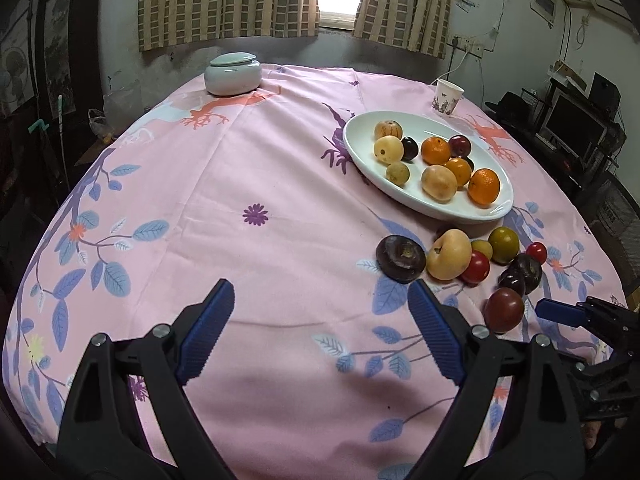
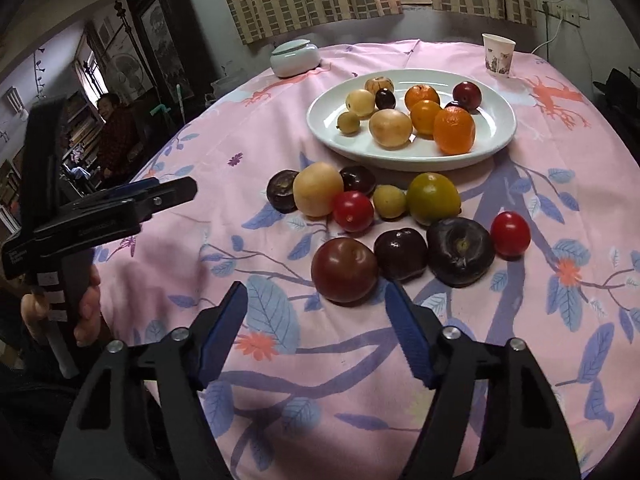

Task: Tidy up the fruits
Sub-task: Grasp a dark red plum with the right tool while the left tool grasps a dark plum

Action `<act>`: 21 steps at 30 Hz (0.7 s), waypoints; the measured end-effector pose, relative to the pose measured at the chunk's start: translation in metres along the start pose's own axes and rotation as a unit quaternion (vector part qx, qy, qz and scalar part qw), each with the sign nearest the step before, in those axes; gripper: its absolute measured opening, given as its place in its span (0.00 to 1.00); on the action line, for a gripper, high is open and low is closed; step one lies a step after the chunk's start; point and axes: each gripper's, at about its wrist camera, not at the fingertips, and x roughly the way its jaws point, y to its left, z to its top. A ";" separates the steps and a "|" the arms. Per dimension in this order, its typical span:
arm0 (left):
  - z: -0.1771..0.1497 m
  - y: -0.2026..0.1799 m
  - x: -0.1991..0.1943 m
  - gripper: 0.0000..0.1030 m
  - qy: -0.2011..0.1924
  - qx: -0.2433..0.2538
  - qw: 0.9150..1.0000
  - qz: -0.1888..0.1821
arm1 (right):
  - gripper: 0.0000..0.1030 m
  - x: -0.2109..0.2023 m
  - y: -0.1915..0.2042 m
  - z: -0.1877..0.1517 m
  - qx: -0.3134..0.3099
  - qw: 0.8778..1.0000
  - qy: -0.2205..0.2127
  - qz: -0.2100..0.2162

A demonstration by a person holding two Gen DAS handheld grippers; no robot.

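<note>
An oval white ceramic plate point(image 2: 412, 152) sits in the upper middle of the right wrist frame on the pink floral tablecloth point(image 2: 280, 360), holding three glossy oranges point(image 2: 454, 130), pale yellow round fruits point(image 2: 390, 128) and dark plums. Below the plate, loose fruit lies in a cluster on the cloth: a large pale yellow apple-shaped fruit point(image 2: 318, 188), two small red tomatoes point(image 2: 353, 211), a green-yellow citrus point(image 2: 433, 199) and several dark purple plums point(image 2: 460, 256). A reddish-brown round plum point(image 2: 345, 270) lies nearest the right gripper point(image 2: 316, 334), whose blue-padded jaws stand apart with nothing between them. In the left wrist frame the left gripper point(image 1: 320, 332) is spread wide over bare cloth, empty. A lidded pale ceramic jar point(image 1: 233, 74) and a patterned paper cup point(image 1: 447, 96) stand toward the top
</note>
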 end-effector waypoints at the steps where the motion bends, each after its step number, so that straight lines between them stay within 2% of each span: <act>1: -0.001 0.003 -0.001 0.87 -0.001 -0.003 1.000 0.000 | 0.61 0.004 0.000 0.000 0.003 1.000 0.006 -0.002; 2: -0.001 0.005 -0.002 0.87 -0.002 -0.006 1.000 -0.001 | 0.57 0.009 -0.001 0.001 0.007 1.000 0.013 -0.001; 6: -0.003 0.010 -0.006 0.87 -0.004 -0.011 1.000 -0.005 | 0.56 0.025 -0.006 0.006 0.022 0.999 0.026 -0.018; 10: -0.003 0.002 -0.007 0.87 -0.003 0.002 1.000 -0.013 | 0.40 0.035 -0.006 0.009 0.025 0.999 0.018 -0.030; 17: 0.001 -0.021 0.017 0.87 0.017 0.032 0.999 0.004 | 0.39 0.013 -0.016 -0.003 0.034 0.999 0.023 -0.017; 19: 0.003 -0.030 0.034 0.87 0.036 0.054 0.998 0.014 | 0.39 0.006 -0.025 -0.008 0.049 0.998 0.023 -0.014; 21: 0.005 -0.039 0.052 0.87 0.058 0.070 0.996 0.007 | 0.39 0.000 -0.032 -0.012 0.060 0.998 0.021 -0.010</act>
